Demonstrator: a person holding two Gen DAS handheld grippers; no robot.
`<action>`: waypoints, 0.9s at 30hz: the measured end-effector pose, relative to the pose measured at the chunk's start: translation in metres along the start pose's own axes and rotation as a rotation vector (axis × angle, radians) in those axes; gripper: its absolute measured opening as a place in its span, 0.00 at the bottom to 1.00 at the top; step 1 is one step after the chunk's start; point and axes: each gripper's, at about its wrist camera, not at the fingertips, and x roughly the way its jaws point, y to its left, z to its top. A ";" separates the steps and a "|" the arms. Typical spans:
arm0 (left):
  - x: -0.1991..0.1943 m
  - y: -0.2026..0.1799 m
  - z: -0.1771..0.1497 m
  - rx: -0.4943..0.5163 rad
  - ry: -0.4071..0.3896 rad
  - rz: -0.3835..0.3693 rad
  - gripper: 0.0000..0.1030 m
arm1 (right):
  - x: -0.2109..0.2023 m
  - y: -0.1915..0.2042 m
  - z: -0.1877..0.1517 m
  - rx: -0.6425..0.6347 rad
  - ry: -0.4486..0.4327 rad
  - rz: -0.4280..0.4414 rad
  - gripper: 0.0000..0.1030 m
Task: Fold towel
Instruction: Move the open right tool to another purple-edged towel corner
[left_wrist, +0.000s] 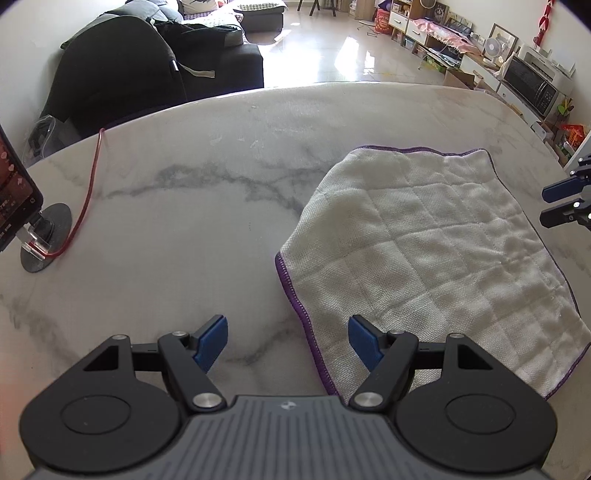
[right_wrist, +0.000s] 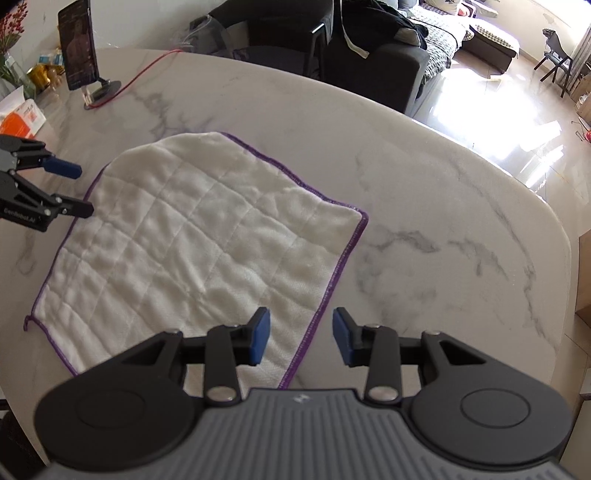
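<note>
So here's where we're at: one towel, white with a purple hem, lying flat on the marble table, and it already looks doubled over once. From our right gripper it spreads out toward 11 o'clock, with its purple side hem running right up between the blue pads. Jaws are spread there, nothing pinched. From our left gripper the towel sits off at 1 to 2 o'clock, its near hem just beside the right-hand pad, jaws wide apart and empty too. Its long axis seems to run away from us. Right hand looks a touch nearer. Count: one towel, two grippers, one phone on a stand.
</note>
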 end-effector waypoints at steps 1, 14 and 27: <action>0.001 0.001 0.002 0.003 0.000 0.001 0.71 | 0.003 -0.002 0.004 0.002 0.001 -0.002 0.40; 0.015 0.005 0.019 0.031 0.008 -0.025 0.71 | 0.039 -0.037 0.047 0.072 0.006 -0.015 0.40; 0.021 0.003 0.030 0.037 0.004 -0.047 0.71 | 0.053 -0.040 0.058 0.021 0.030 -0.043 0.12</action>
